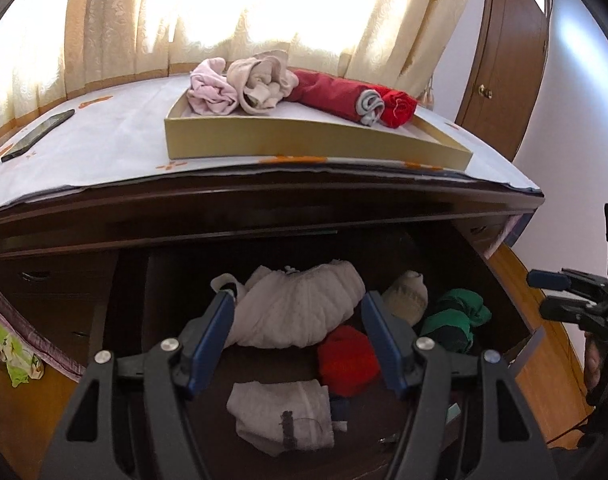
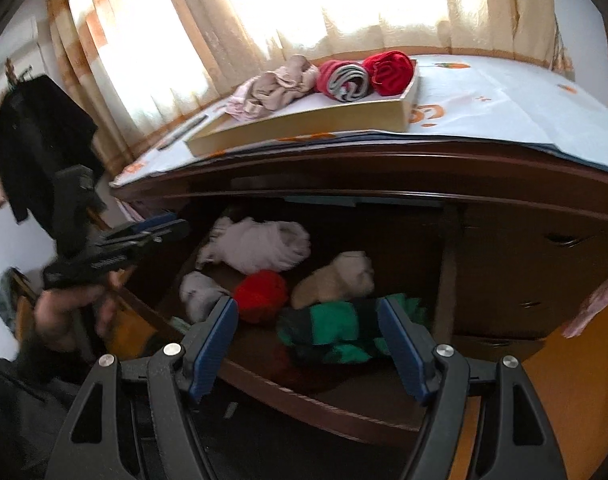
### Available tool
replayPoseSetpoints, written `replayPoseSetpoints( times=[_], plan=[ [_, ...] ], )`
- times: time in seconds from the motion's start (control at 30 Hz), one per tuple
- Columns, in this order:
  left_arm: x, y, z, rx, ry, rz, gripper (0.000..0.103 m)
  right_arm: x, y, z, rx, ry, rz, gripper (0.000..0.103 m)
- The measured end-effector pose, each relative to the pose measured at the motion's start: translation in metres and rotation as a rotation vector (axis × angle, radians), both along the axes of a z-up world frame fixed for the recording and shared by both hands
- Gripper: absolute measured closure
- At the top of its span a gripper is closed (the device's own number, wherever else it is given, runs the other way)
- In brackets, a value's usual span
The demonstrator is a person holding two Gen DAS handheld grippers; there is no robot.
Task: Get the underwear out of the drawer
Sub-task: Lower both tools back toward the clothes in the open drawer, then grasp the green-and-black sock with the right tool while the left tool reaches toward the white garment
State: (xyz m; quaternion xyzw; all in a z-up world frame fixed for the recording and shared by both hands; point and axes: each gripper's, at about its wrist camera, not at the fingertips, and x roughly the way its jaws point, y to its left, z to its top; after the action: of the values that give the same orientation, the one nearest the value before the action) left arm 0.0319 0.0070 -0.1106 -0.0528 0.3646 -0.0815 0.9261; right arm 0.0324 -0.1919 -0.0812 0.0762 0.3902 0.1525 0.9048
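I hold both grippers, left gripper [image 1: 298, 312] and right gripper [image 2: 308, 316], spread apart and empty above the open drawer [image 2: 324, 400]. Rolled underwear lies inside: a green pair [image 2: 336, 332] beside a red roll [image 2: 260, 294], more in the tray [image 1: 304, 144] on the dresser top.
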Motion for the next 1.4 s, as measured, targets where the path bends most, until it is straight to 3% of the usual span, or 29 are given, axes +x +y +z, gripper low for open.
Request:
replayPoseSetpoints(
  times=[0.2, 0.4, 1.0, 1.4],
  plan=[
    [0.001, -0.001, -0.005, 0.008, 0.019, -0.002, 0.034, 0.012, 0.006, -0.014, -0.140, 0.012, 0.011, 0.029],
    [0.002, -0.002, -0.008, 0.011, 0.034, -0.005, 0.034, 0.028, 0.023, -0.031, -0.309, 0.057, 0.092, 0.029],
    [0.006, -0.002, -0.013, 0.007, 0.061, -0.003, 0.031, 0.065, 0.043, -0.066, -0.476, 0.248, 0.305, 0.029],
    [0.007, -0.003, -0.016, 0.009, 0.075, -0.009, 0.030, 0.101, 0.053, -0.085, -0.471, 0.340, 0.382, 0.029]
  ],
)
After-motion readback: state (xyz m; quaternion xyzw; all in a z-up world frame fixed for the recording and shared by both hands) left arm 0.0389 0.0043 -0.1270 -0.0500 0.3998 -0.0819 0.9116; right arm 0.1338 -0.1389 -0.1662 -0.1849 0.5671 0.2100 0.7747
